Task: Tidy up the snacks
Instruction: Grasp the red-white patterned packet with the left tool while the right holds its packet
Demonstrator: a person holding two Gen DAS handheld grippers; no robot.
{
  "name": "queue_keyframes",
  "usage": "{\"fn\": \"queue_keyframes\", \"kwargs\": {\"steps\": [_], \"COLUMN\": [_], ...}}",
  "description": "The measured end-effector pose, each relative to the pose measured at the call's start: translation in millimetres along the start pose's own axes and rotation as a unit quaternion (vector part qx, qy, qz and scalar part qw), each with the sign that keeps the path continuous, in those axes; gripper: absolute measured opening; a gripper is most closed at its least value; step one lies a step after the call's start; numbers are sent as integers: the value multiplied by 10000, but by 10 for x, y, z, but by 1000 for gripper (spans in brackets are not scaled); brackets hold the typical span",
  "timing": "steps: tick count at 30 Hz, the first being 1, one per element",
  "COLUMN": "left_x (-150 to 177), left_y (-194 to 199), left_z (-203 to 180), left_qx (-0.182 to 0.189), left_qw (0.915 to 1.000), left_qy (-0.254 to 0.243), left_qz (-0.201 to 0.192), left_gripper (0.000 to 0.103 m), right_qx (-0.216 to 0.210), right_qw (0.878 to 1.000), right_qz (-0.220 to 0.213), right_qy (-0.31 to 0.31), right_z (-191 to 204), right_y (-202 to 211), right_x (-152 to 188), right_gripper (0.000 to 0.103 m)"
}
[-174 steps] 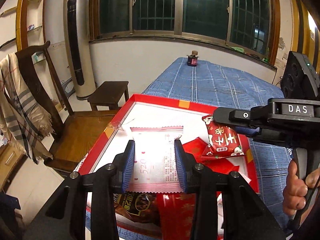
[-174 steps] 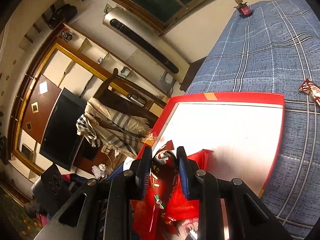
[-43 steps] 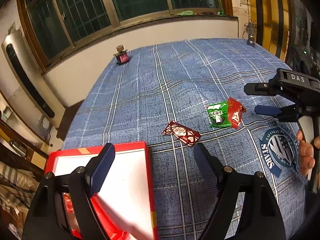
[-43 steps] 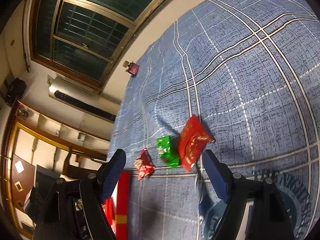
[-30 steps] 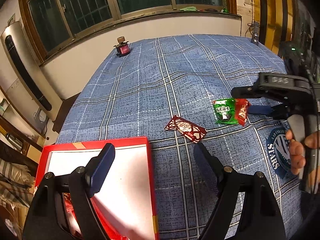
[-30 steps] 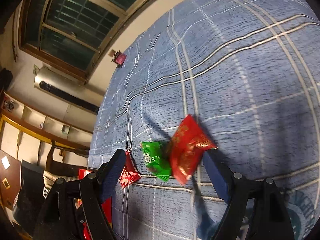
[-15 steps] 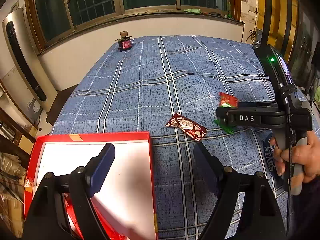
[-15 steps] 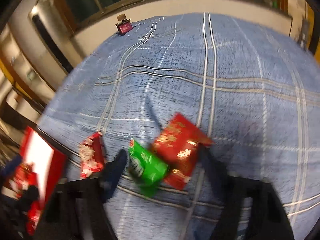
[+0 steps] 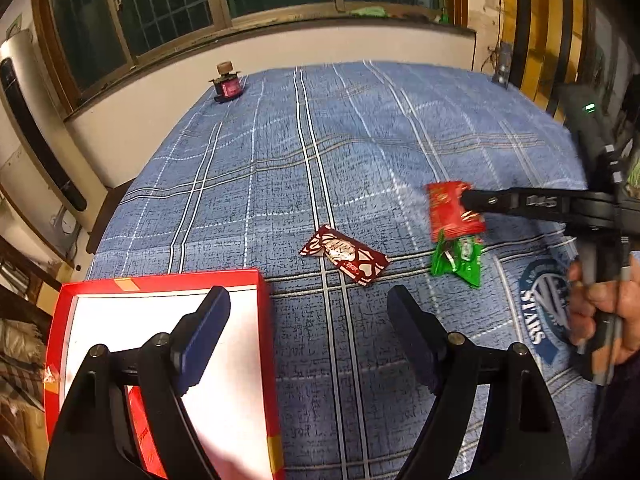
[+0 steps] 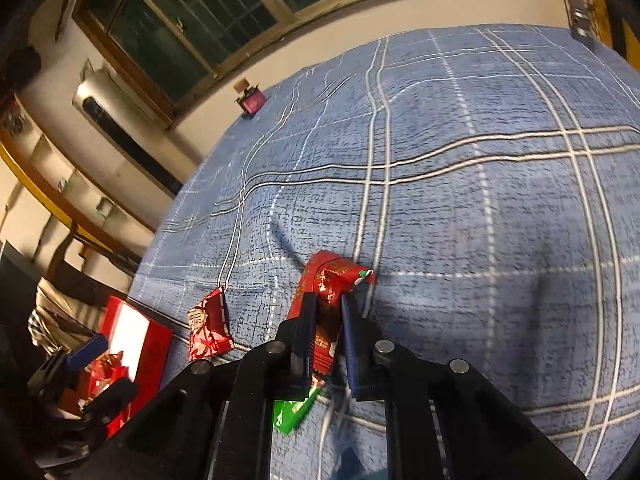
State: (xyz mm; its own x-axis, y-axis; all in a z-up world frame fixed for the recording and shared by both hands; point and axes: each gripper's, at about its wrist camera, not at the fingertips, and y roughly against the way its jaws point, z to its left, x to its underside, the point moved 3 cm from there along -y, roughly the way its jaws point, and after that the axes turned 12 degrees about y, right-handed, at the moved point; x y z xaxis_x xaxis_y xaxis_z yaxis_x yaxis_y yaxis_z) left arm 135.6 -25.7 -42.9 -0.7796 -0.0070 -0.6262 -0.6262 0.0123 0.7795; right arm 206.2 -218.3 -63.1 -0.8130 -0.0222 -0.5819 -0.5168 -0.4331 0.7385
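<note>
Overall, the blue plaid tablecloth [image 9: 360,152] carried a red box [image 9: 160,280] at its near left edge, with red wrappers [image 10: 102,372] inside. Over the box, the left gripper [image 9: 308,336] stood wide open, holding nothing. To the right, the right gripper [image 10: 328,320] was clamped on 1 red snack packet [image 10: 328,292], above a green packet [image 9: 458,260]. Between them, 1 dark red packet [image 9: 346,254] lay flat on the cloth.
</note>
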Motion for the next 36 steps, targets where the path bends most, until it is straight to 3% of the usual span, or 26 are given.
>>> {"fn": "queue_keyframes", "kwargs": {"steps": [8,13,17,20,21,22,23,25,28,29,31,36], "left_x": [-149,-234,-221,-170,-150,-141,-144,-150,-170,-168,-143,-61], "left_y": [-181,-506,-735,-818,-838,-839,-831,-821,-822,-814,-781,-683], "left_z": [-73,-191,-198,-206,-209,-217,-227,-254,-290,-300,-341,-354], "left_qx": [112,-81,-38,-79,-70,-42,-13,85,168,208,293,459], "left_qw": [9984,9942,9890,9889,9892,9903,9912,9923,9933,9937,9944,9941], "left_qy": [505,812,1087,1018,975,910,855,739,625,588,441,329], "left_qz": [234,706,1001,1080,1095,1046,1012,989,955,933,912,924], "left_gripper": [81,81,81,78,74,70,63,53,43,36,35,34], "right_qx": [-205,-415,-594,-643,-684,-646,-545,-368,-273,-18,357,933], "right_qw": [9995,9981,9967,9958,9949,9951,9961,9974,9985,9991,9988,9931], "right_qz": [-231,-356,-254,-129,-163,-197,-260,-366,-443,-430,-255,-63], "right_qy": [-111,-280,-490,-643,-728,-715,-638,-503,-151,6,237,704], "right_z": [-155,-273,-353,-371,-375,-347,-313,-231,-31,32,90,111], "right_y": [152,286,249,220,222,221,241,265,225,188,62,-46], "right_x": [3,6,21,49,45,40,26,17,-13,-12,16,28], "right_gripper": [10,5,5,12,15,29,53,78,78,78,76,48]}}
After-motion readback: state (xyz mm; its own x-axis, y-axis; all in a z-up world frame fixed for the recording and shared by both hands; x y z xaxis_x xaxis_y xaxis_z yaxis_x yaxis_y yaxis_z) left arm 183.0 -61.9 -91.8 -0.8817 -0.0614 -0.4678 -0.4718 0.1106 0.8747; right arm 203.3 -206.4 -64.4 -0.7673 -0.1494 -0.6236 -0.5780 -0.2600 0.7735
